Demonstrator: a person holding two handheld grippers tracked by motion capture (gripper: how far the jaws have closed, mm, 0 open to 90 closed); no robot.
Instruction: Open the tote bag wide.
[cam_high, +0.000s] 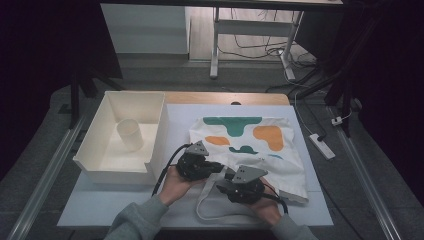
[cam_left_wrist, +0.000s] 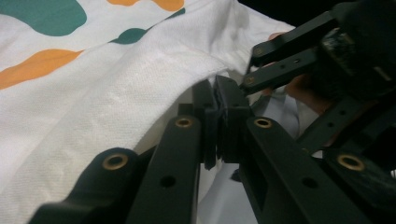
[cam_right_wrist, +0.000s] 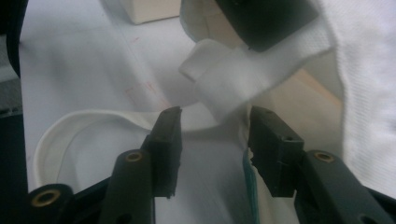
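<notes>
While the left gripper (cam_left_wrist: 215, 100) stays out of the count as pinching the near hem of the tote bag (cam_high: 260, 145), which lies flat on the white table mat (cam_high: 100, 202), the right gripper (cam_right_wrist: 212, 135) hangs with jaws apart around a strap (cam_right_wrist: 233, 74), not yet gripping it. Judged progress: early; one edge secured, the strap unseized. A cream bin (cam_high: 95, 145) holding a cup (cam_high: 130, 134) stands well left, obstructing nothing.

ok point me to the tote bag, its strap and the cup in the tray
tote bag (cam_high: 260, 145): high view, on the white printed cloth below the orange patch
strap (cam_right_wrist: 233, 79): right gripper view, on the raised fold of the white handle
cup (cam_high: 130, 134): high view, on its side wall, inside the white tray
</notes>
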